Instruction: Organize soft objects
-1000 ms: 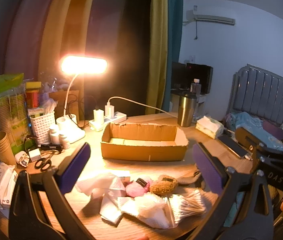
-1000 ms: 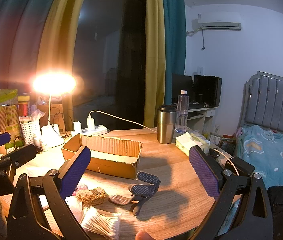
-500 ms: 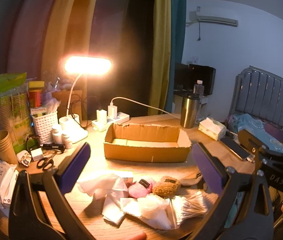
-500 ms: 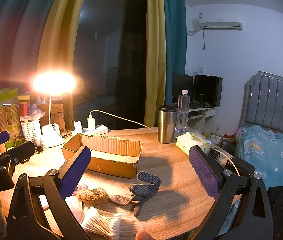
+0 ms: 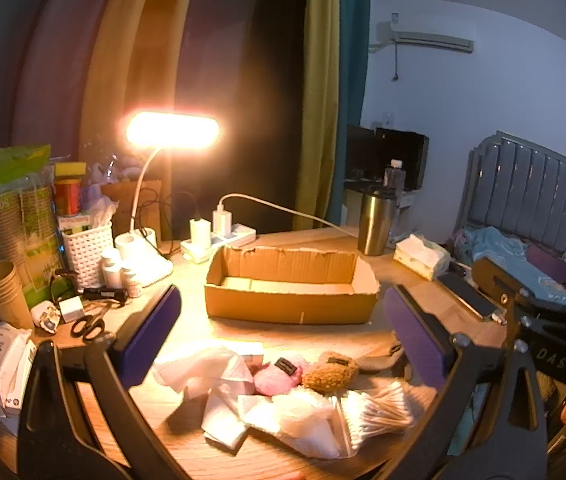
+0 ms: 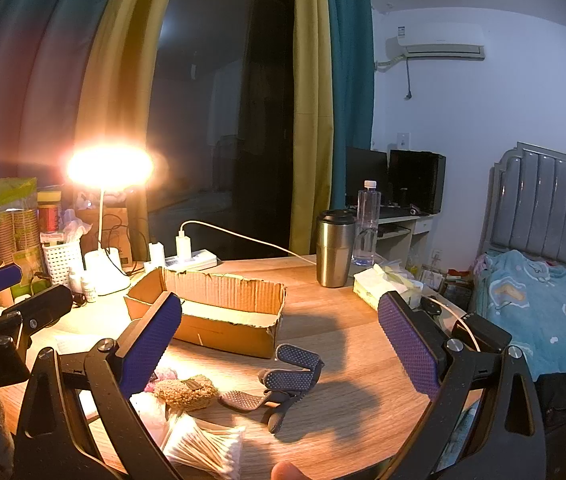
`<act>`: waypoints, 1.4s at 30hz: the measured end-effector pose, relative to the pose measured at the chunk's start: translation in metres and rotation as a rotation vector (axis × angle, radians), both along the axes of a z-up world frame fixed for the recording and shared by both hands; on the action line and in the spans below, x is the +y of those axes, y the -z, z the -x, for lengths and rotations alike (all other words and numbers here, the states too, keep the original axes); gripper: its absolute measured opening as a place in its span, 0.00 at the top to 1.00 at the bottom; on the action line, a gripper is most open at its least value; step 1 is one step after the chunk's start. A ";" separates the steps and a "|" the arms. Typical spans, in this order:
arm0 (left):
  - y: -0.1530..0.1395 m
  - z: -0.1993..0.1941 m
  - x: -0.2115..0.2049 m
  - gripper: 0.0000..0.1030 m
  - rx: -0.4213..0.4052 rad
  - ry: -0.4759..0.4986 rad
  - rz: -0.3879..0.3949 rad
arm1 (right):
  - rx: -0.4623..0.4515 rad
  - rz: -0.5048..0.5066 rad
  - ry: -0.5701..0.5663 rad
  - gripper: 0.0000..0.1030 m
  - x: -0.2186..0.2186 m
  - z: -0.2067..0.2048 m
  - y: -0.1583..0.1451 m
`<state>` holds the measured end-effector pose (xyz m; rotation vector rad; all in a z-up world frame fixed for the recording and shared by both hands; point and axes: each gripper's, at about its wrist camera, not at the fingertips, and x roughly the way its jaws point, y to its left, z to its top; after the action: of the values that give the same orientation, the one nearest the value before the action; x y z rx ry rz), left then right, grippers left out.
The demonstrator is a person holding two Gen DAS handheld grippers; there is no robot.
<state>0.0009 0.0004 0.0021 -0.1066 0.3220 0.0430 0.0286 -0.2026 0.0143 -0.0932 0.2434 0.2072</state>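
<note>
A pile of soft things lies on the wooden table near its front edge: white tissues (image 5: 207,372), a pink fluffy pouch (image 5: 277,378), a brown fluffy pouch (image 5: 329,374) (image 6: 185,391), cotton pads in plastic (image 5: 303,416) and a bag of cotton swabs (image 5: 375,408) (image 6: 207,446). A grey dotted glove (image 6: 283,380) rests right of them. Behind stands an empty cardboard box (image 5: 291,292) (image 6: 219,312). My left gripper (image 5: 283,344) hovers open above the pile. My right gripper (image 6: 281,340) is open above the glove, holding nothing.
A lit desk lamp (image 5: 173,130), power strip (image 5: 219,236), white basket (image 5: 85,250), paper cups (image 5: 1,292), scissors (image 5: 89,324) and bottles crowd the left. A steel tumbler (image 6: 335,248), water bottle (image 6: 367,222) and tissue pack (image 6: 387,290) stand right. A bed (image 6: 543,304) lies beyond.
The left wrist view has tilted slightly, so the table sits a little lower in frame. The right gripper has barely moved. Both stay open and nothing on the table shifted.
</note>
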 end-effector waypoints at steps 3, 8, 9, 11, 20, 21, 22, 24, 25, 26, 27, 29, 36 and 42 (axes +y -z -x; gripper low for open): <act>0.000 0.001 0.000 0.01 -0.002 -0.005 0.001 | -0.002 0.000 0.000 0.03 -0.001 0.000 0.000; 0.001 0.001 -0.001 0.01 -0.002 -0.006 0.001 | 0.000 0.000 -0.001 0.03 -0.005 0.002 -0.002; 0.000 0.001 0.000 0.01 -0.002 -0.006 0.001 | 0.001 0.000 -0.002 0.03 0.000 0.000 0.000; 0.001 0.001 0.000 0.01 0.000 -0.005 0.003 | 0.001 0.001 -0.003 0.03 0.001 0.000 0.000; 0.001 0.001 0.002 0.01 0.000 -0.008 0.007 | 0.001 0.001 -0.002 0.03 0.002 0.001 0.000; 0.001 0.001 0.002 0.01 0.000 -0.009 0.007 | 0.000 0.001 -0.002 0.03 0.001 0.000 0.001; 0.001 0.001 0.001 0.01 -0.001 -0.010 0.008 | 0.000 0.001 -0.002 0.03 0.002 0.001 0.001; 0.001 0.001 0.002 0.01 -0.001 -0.010 0.008 | 0.002 0.001 -0.002 0.03 0.001 0.000 0.000; 0.001 0.001 0.001 0.01 -0.002 -0.010 0.008 | 0.001 0.001 -0.001 0.03 0.001 0.001 0.000; 0.001 0.001 0.002 0.01 -0.001 -0.009 0.007 | 0.001 0.001 -0.001 0.03 0.001 0.001 0.001; 0.001 0.001 0.002 0.01 -0.001 -0.010 0.008 | 0.001 0.001 -0.001 0.03 0.001 0.000 0.001; 0.001 0.001 0.002 0.01 -0.002 -0.010 0.008 | 0.001 0.001 -0.002 0.03 0.001 0.001 0.001; 0.002 0.001 0.003 0.01 -0.001 -0.014 0.009 | 0.002 0.001 -0.002 0.03 -0.003 0.002 0.000; 0.003 0.002 0.005 0.01 0.000 -0.017 0.012 | 0.004 0.002 -0.003 0.03 0.004 -0.001 0.002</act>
<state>-0.0008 0.0051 -0.0010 -0.1210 0.3213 0.0579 0.0297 -0.1986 0.0125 -0.0953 0.2472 0.2102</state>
